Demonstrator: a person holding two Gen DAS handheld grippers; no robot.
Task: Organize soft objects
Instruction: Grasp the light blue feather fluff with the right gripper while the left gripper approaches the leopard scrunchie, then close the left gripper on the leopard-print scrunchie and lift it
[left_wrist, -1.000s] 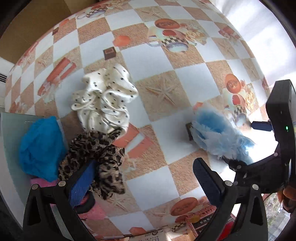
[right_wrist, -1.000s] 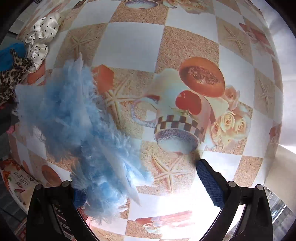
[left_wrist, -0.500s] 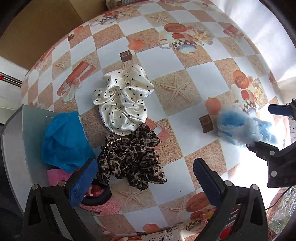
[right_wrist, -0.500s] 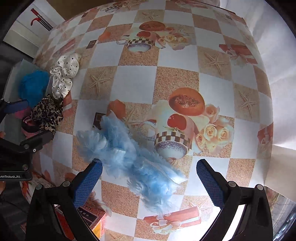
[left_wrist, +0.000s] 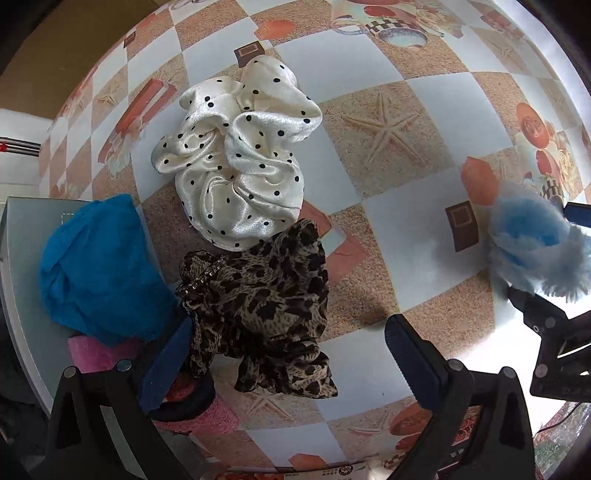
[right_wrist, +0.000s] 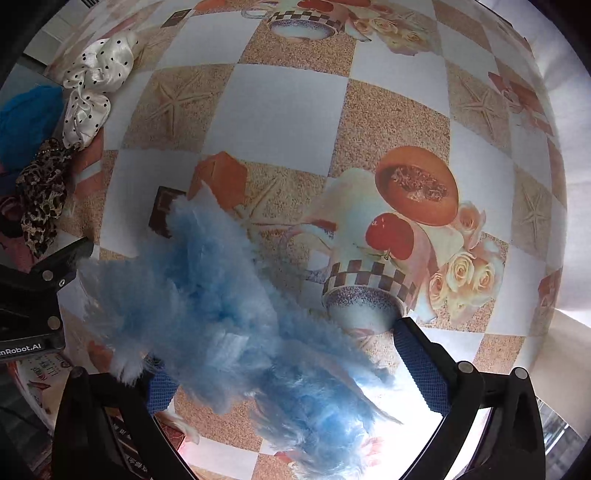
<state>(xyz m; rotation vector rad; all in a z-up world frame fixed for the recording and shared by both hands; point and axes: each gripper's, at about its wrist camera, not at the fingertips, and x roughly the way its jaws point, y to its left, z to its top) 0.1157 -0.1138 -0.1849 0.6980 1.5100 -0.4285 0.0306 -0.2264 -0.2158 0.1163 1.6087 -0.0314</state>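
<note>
A leopard-print scrunchie (left_wrist: 258, 306) lies on the patterned tablecloth between the fingers of my left gripper (left_wrist: 290, 362). Its jaws are closing; the left pad (left_wrist: 166, 358) sits at the fabric's edge and the right pad stands apart. A white polka-dot scrunchie (left_wrist: 240, 166) lies just beyond it. A pale blue fluffy piece (right_wrist: 229, 325) lies on the table between the wide-apart fingers of my right gripper (right_wrist: 291, 380), partly covering the left pad. In the left wrist view the fluffy piece (left_wrist: 532, 243) is at the far right.
A grey tray (left_wrist: 22, 258) at the left holds a bright blue fuzzy item (left_wrist: 99, 266), a pink piece (left_wrist: 96, 354) and a dark band (left_wrist: 184, 402). Printed packaging (left_wrist: 332, 472) lies at the near table edge. The other gripper's black body (right_wrist: 37, 295) is close on the left.
Half a second ago both grippers were higher above the table; both have come down, the left over the leopard scrunchie, the right over the blue fluffy piece.
</note>
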